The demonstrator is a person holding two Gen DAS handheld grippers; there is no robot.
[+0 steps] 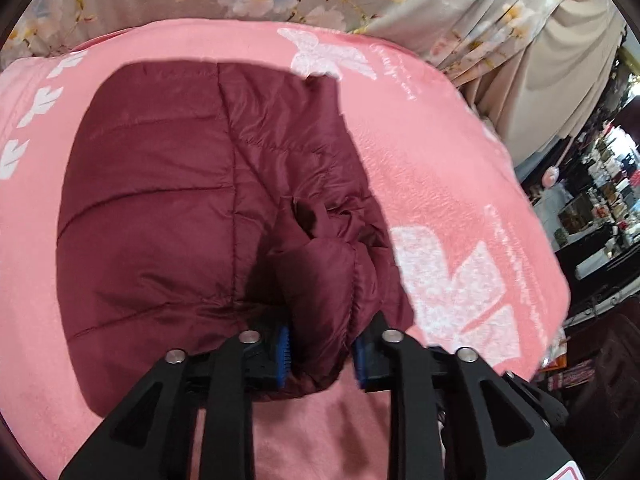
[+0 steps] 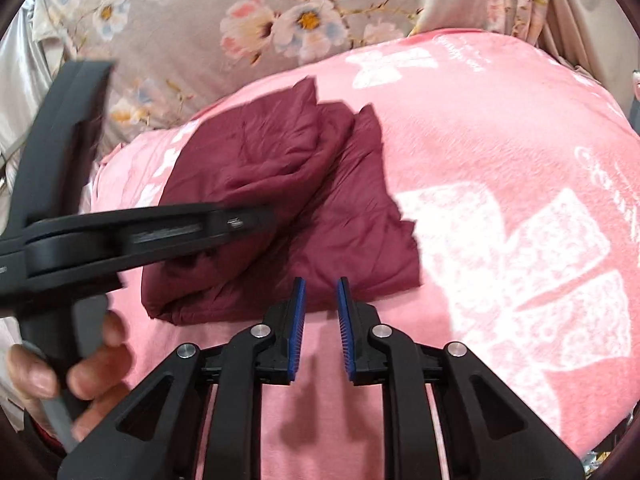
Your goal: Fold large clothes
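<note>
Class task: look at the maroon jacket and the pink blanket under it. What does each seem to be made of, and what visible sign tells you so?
Maroon jacket: likely padded nylon or polyester shell; smooth, slightly shiny, with stitched quilt lines and puffy panels.
Pink blanket: probably plush fleece; matte, fuzzy surface with soft-edged white printed motifs.

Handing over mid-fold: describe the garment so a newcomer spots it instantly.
A pink blanket with white butterfly prints covers the bed. On it lies the maroon quilted jacket, partly folded, the only dark item there. The left gripper pinches its near edge; the right gripper is open and empty.
</note>
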